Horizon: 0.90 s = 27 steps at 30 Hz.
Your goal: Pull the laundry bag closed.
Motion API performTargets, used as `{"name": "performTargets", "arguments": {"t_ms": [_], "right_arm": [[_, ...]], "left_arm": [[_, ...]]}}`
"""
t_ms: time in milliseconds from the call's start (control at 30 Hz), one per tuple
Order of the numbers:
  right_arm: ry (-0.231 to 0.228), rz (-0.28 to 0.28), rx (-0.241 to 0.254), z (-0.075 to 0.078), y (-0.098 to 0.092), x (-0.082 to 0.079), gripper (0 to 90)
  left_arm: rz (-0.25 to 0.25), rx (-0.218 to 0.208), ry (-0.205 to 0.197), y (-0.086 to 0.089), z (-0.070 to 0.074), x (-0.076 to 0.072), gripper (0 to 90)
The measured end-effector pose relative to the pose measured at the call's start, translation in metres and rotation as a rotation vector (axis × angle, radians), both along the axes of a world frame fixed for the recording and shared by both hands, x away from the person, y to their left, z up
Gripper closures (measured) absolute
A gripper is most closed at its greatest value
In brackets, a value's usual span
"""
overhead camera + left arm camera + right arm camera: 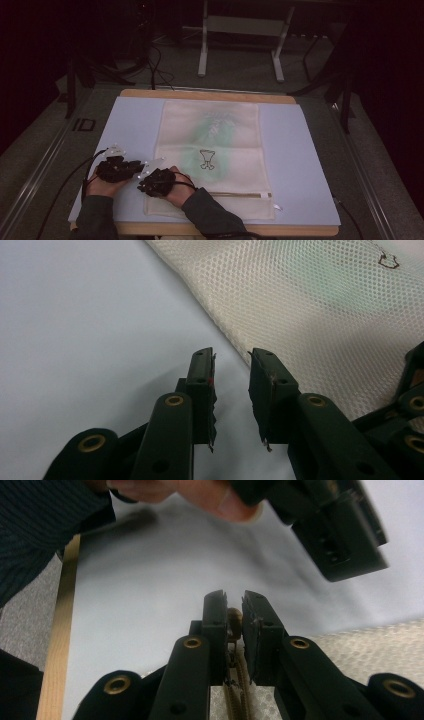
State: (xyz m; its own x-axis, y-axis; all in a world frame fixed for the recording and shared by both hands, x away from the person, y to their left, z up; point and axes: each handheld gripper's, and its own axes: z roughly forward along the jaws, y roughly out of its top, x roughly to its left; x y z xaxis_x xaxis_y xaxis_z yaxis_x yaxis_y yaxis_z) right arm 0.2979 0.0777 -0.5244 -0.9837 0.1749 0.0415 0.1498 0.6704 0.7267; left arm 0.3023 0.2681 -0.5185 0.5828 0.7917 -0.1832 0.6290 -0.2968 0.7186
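Both hands sit low at the near left of the table, and the cream mesh bag (210,150) lies flat along the middle of the pale blue mat (295,150), its green-tinted contents showing through the weave along with a small dark outline drawing (207,160). A brown zipper (235,194) runs across the near end of the bag. The right gripper (156,181) is down at the bag's near left corner, and in the right gripper view its jaws are pinched in on the small brown zipper pull (234,622), with the zipper teeth trailing back between them toward the camera. The left gripper (116,168) is just beside it, off the bag's left edge over bare mat; in the left gripper view its jaws stand apart with nothing between them, mat under the tips and the mesh edge running diagonally just beyond. The left hand (200,492) looms large and blurred at the top of the right gripper view. The mat lies on a wooden board (210,93).
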Motion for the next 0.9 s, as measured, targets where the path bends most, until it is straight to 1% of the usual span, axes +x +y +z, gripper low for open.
{"name": "performTargets", "arguments": {"t_ms": [133,167,200,233,333,367,467,567,633,700,767,800,833,867,900], "right_arm": [[-0.016,0.002,0.006,0.004,-0.004,-0.001,81.1],[-0.012,0.000,0.005,0.005,-0.006,-0.002,81.2],[-0.019,0.003,0.004,0.006,-0.007,-0.001,86.9],[-0.029,-0.003,0.001,0.008,-0.011,-0.002,86.3],[-0.024,-0.006,0.002,0.009,-0.016,-0.001,86.4],[-0.023,-0.013,-0.011,0.008,-0.019,0.001,85.6],[-0.018,-0.012,-0.008,0.008,-0.018,0.001,84.5],[-0.012,-0.005,-0.017,0.006,-0.012,0.000,81.8],[-0.006,0.002,-0.027,0.002,-0.005,0.001,77.1],[-0.001,0.003,-0.035,-0.002,-0.001,0.001,74.6],[-0.001,0.003,-0.035,-0.002,-0.001,0.001,74.6],[0.000,-0.001,-0.065,-0.007,0.007,0.000,73.1],[-0.012,0.003,-0.078,-0.008,0.009,-0.001,74.0],[-0.023,0.005,-0.085,-0.007,0.011,-0.002,76.6],[-0.023,0.005,-0.085,-0.007,0.011,-0.002,76.6]], "left_arm": [[0.003,0.001,-0.001,0.000,0.000,0.000,71.2],[0.003,0.001,-0.002,0.000,0.000,0.000,71.2],[0.003,0.001,-0.001,0.000,0.000,0.000,71.2],[0.002,0.001,0.000,0.000,0.000,0.000,71.2],[0.003,0.001,0.001,-0.001,0.000,0.000,71.2],[0.004,0.001,0.001,-0.001,0.000,0.000,71.2],[0.004,0.001,0.001,-0.001,0.000,0.000,71.2],[0.004,0.001,0.000,-0.001,0.000,0.000,71.2],[0.002,0.001,0.000,0.000,0.000,0.000,71.2],[0.001,0.001,0.000,0.000,0.000,0.000,71.2],[0.001,0.001,0.000,0.000,0.000,0.000,71.2],[0.001,0.000,0.001,0.000,0.000,0.000,71.2],[0.001,0.000,0.000,0.000,0.000,0.000,71.2],[0.002,-0.001,0.000,0.000,0.000,0.000,71.2],[0.002,-0.001,0.000,0.000,0.000,0.000,71.2]]}}
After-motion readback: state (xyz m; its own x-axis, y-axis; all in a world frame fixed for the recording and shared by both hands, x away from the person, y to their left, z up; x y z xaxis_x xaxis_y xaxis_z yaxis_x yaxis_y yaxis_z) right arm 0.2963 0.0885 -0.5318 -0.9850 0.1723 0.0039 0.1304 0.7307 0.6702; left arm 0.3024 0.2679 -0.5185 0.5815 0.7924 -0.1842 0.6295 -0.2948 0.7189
